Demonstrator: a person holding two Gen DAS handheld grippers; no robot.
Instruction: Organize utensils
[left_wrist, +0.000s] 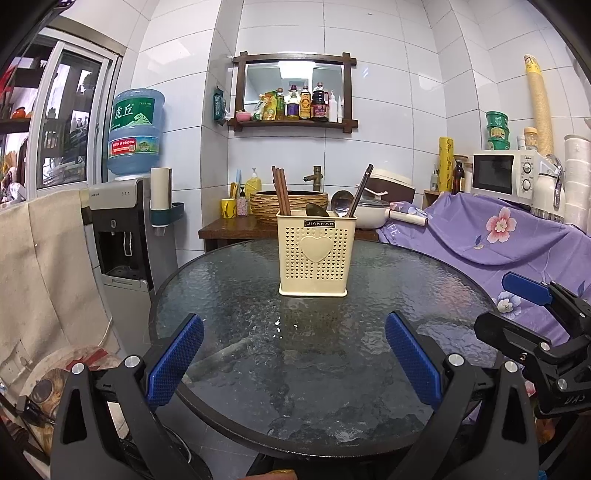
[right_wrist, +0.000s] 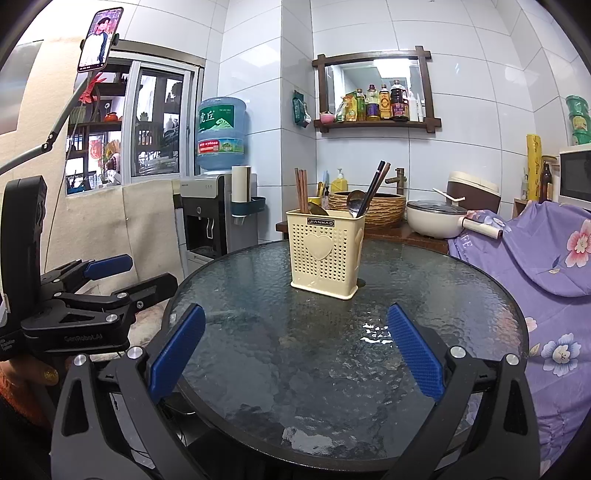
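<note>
Cream perforated plastic utensil caddy (left_wrist: 317, 254) w/ raised heart on front and black "JIANHAO" label, upright on round dark textured-glass table (left_wrist: 258, 369), toward far side. Inside: brown wooden chopsticks (left_wrist: 281, 192) at left, tilted; dark chopsticks (left_wrist: 360, 190) leaning right; steel spoon (left_wrist: 341, 203) and a darker spoon bowl (left_wrist: 317, 209) showing above rim. Left gripper (left_wrist: 294, 354) w/ blue pads, jaws wide, empty, over near edge of table. Right gripper (right_wrist: 295, 350) same: jaws wide, nothing held. Both well apart from caddy.
</note>
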